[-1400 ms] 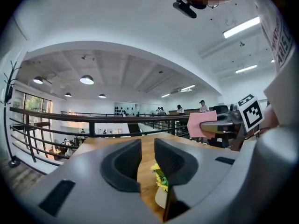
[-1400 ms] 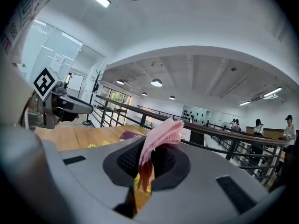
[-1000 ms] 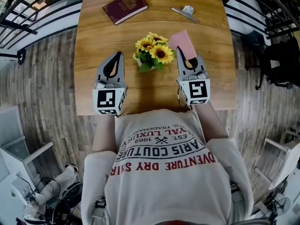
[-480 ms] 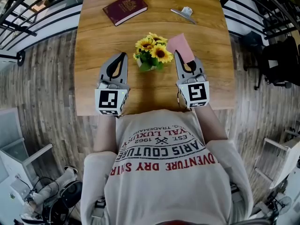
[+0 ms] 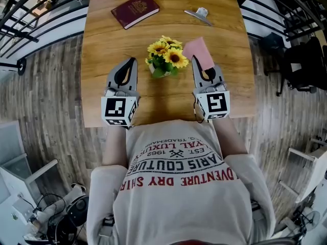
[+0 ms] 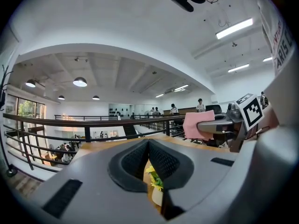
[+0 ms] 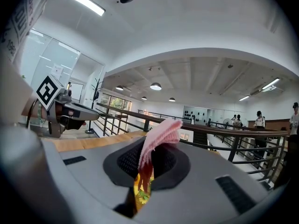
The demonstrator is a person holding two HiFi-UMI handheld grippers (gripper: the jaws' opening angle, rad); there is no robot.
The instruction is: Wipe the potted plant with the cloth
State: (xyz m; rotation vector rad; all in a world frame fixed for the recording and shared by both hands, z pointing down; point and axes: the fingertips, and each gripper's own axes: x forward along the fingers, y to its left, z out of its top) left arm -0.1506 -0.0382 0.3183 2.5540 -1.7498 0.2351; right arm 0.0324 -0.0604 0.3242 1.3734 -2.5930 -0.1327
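Potted plant (image 5: 164, 58) with yellow flowers stands on the desk (image 5: 102, 50), between the two tools. Right tool (image 5: 195, 61), just right of it, pinches a pink cloth (image 5: 200, 50) that sticks out past its tips. Left tool (image 5: 134, 60), just left, is closed on nothing.

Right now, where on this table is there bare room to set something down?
Bare wood runs down the table's left side, between the red booklet and the left tongs, and on the right, between the metal clip and the right tongs. The near middle is crowded: the potted plant sits between both tongs, with the cloth beside it.
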